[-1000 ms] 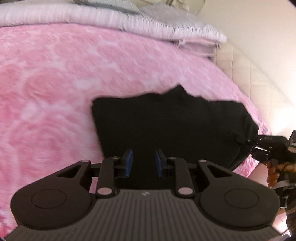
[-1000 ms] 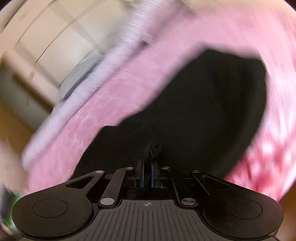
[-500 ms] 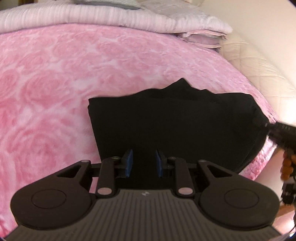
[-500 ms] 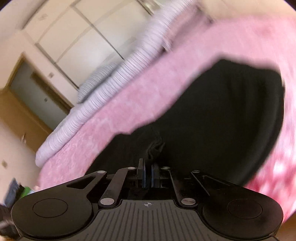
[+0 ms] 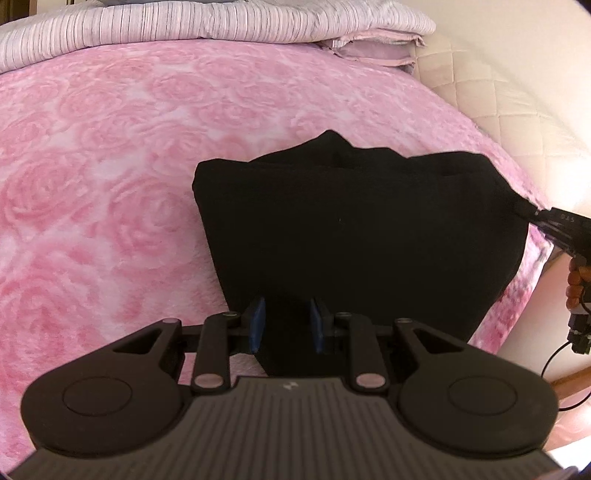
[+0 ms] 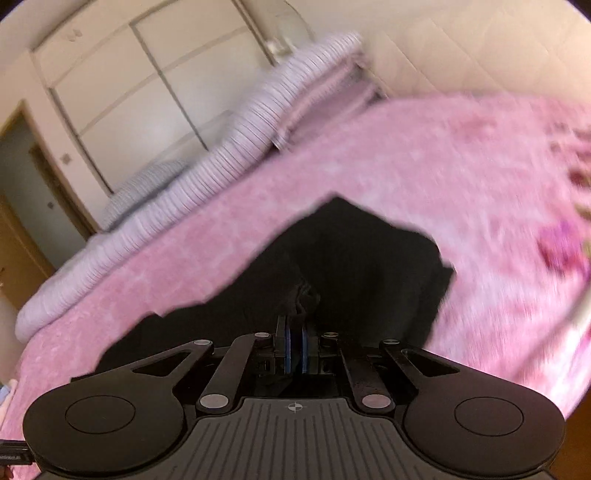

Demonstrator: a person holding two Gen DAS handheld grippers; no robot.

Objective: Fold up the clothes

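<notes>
A black garment lies folded into a thick, roughly square bundle near the edge of a bed covered by a pink rose-patterned blanket, and the folding looks well along: what is in hand now seems to be dragging or squaring up the bundle rather than making a first fold. The right gripper has its jaws pressed together on a bunched corner of the cloth, which is pulled into a taut point; from the left camera that same tool shows at the far right, a hand around its handle. The left gripper has the near edge of the garment between its blue pads, jaws partly apart; whether the pads really press the cloth I cannot tell. The next move, I would judge, calls for both tools to travel together so the layers do not slide apart, then a release. Counting: one garment, two grippers, one blanket, one striped quilt folded along the far side of the bed.
</notes>
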